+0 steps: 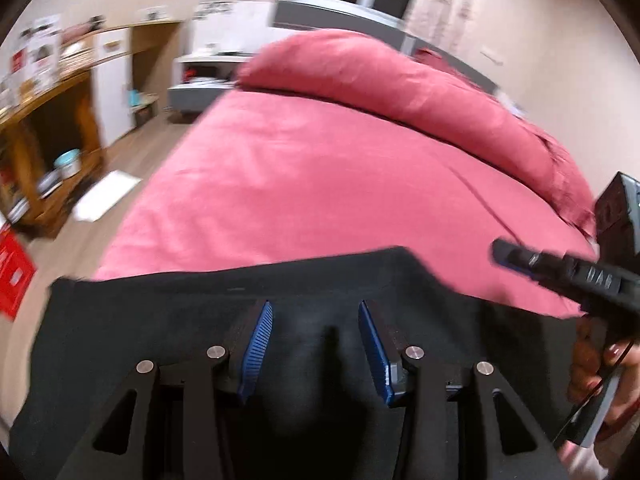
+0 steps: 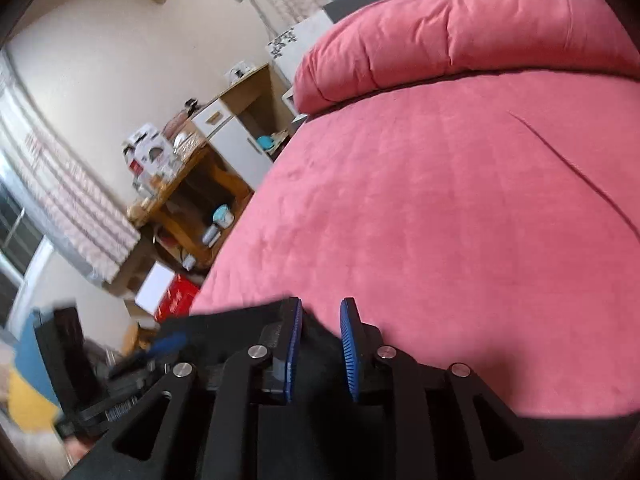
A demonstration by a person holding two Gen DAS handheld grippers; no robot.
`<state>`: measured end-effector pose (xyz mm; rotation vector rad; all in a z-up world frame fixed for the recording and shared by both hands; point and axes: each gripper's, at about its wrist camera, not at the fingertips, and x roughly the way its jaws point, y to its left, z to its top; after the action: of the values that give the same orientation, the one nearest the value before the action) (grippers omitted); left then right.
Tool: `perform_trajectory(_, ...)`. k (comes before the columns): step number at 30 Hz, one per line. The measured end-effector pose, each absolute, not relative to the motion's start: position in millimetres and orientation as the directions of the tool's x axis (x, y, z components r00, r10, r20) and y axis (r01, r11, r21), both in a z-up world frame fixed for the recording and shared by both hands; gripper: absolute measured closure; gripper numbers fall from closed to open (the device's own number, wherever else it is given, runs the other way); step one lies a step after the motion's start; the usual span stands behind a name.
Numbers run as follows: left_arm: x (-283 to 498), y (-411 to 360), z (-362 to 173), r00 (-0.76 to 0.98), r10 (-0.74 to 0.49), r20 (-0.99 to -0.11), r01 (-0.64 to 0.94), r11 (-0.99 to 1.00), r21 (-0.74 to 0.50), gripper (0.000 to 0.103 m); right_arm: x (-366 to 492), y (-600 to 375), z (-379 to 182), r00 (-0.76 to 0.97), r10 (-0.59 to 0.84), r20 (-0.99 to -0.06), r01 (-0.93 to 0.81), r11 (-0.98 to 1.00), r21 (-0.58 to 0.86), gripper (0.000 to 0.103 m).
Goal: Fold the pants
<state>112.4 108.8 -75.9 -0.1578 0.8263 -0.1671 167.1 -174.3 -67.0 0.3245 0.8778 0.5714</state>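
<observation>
On the red bedspread (image 1: 304, 184) we list black pants (image 1: 168, 320), near edge, beneath both grippers. Left gripper (image 1: 316, 346): fingers wide, empty; right gripper (image 2: 320, 348): narrower gap, empty. Only the left view shows our right hand (image 1: 600, 376).

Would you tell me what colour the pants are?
Black; the pants show best in the left wrist view.

Premises: a domestic bedroom. Ahead of the claw lies a bed under a pink-red fabric cover (image 1: 304, 184), with a matching bulky rolled duvet (image 2: 460, 40) at its far end. To the claw's left stand an open wooden shelf unit (image 2: 192, 208) crowded with household jars and boxes, and a white cupboard (image 2: 236, 140).
</observation>
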Motion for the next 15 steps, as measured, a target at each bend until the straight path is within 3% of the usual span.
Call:
perform_trajectory(3, 119.3, 75.3, -79.5, 0.643, -0.237, -0.729, 0.186, 0.971, -0.151, 0.058, 153.1, -168.8, -82.8, 0.441, 0.543, -0.715, -0.362, 0.836, 0.411, 0.081)
perform_trajectory(8, 140.4, 34.6, -102.0, 0.57, -0.216, -0.793, 0.277, 0.959, -0.061, 0.062, 141.6, -174.8, -100.2, 0.452, 0.5, -0.738, -0.373, 0.858, 0.353, 0.082)
perform_trajectory(10, 152.4, 30.5, -110.4, 0.563, -0.184, -0.806, 0.258, 0.965, -0.04, 0.062, 143.7, -171.3, -105.9, 0.478, 0.441, -0.76, -0.361, 0.887, 0.288, 0.1)
perform_trajectory(15, 175.6, 17.6, -114.5, 0.6, -0.134, -0.789, 0.246, 0.969, 0.021, 0.061, 154.0, -173.9, -117.0, 0.528, 0.391, -0.754, -0.331, 0.912, 0.241, 0.103)
